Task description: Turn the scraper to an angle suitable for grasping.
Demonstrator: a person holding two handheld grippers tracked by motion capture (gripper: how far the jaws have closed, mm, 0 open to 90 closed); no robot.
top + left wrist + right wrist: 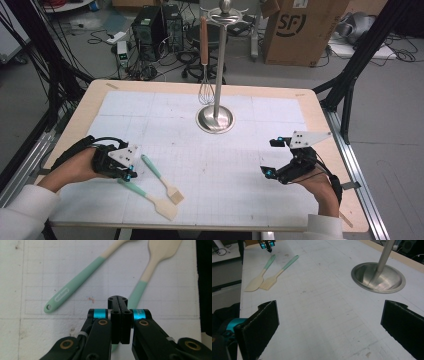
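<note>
Two utensils with mint-green handles lie on the white mat near its front left. One is a cream spatula [159, 204] [162, 252] [253, 283]; the other is a cream slotted brush [165, 184] [72, 286] [269, 281]. My left gripper [131, 172] [118, 299] [267, 244] hovers over the end of the spatula's handle, jaws shut together with nothing between them. The handle passes underneath, apart from the jaws. My right gripper [268, 157] [329, 307] rests at the front right, jaws wide open and empty, facing across the mat toward the utensils.
A steel hanging stand [218, 65] with a round base [215, 120] [378, 277] rises at the mat's back centre. A wire whisk [206, 90] with a wooden handle hangs from it. Computers, cables and a cardboard box [300, 30] sit on the floor beyond the table.
</note>
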